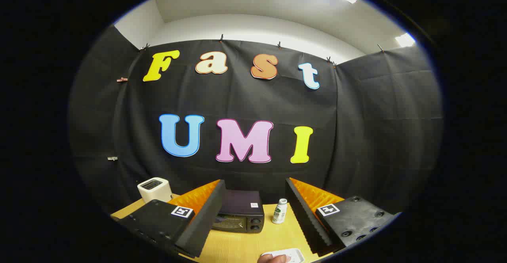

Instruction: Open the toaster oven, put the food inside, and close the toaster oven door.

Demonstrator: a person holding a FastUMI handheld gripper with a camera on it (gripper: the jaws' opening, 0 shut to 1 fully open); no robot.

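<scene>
A dark toaster oven (pixel 240 212) stands on the wooden table (pixel 245 247), beyond my fingertips and partly hidden by the left finger (pixel 204 215); its door looks closed, with two knobs on the right of its front. My gripper (pixel 253 219) is held high above the table and is open, with nothing between its fingers. A white plate (pixel 291 254) lies at the near table edge between the fingers, with a piece of brownish food (pixel 273 258) on it, only partly visible.
A small white bottle (pixel 280 211) stands just right of the oven, close to the right finger (pixel 307 215). A white box-shaped appliance (pixel 155 189) sits at the table's back left. Black cloth walls close the booth behind and on both sides.
</scene>
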